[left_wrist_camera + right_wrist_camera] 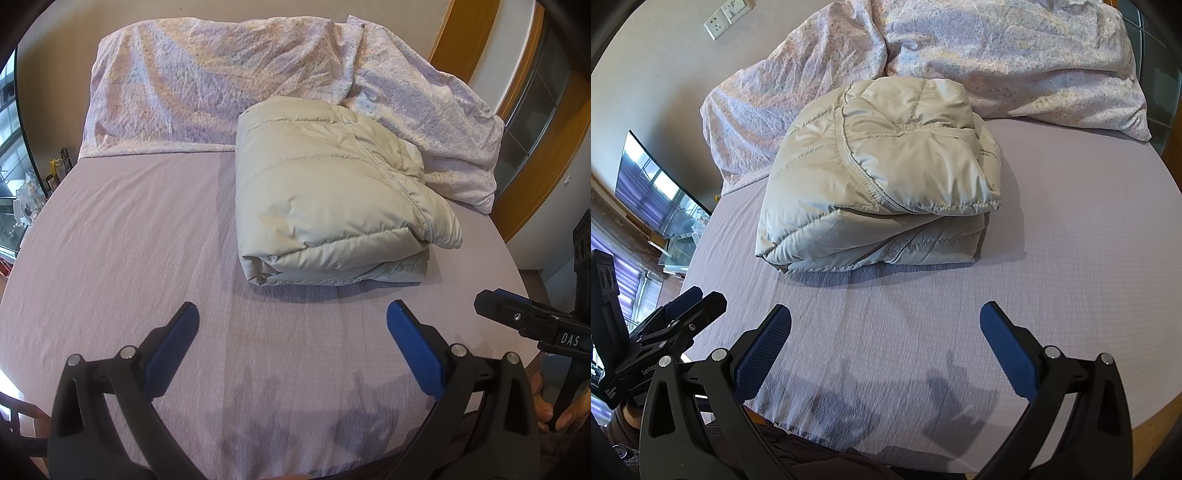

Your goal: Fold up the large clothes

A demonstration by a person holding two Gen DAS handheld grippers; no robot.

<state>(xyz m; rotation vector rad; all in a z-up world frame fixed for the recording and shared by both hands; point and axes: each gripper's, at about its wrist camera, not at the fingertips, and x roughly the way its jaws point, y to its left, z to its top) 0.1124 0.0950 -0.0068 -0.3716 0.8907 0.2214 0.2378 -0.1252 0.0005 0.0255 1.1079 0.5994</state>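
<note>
Pale beige and quilted, the puffer jacket (332, 195) lies folded into a thick bundle on the bed (129, 240), which is covered by a lilac sheet. The bundle sits toward the far half of the mattress, its folded layers stacked and their edges facing the cameras. Behind it, a crumpled floral duvet (207, 85) is heaped against the wall, touching the far side of the jacket, and a pillow (436, 122) in the same print lies to the right.

The left tongs (291, 332) hover over the bare sheet near the bed's near edge, spread wide and empty, well short of the jacket. The right tongs (884, 332) are likewise spread apart with nothing between the blue pads (764, 354), and also clear of the jacket. Both cast shadows on the sheet below them. In the right wrist view, wall sockets (727, 14) show on the beige wall.
</note>
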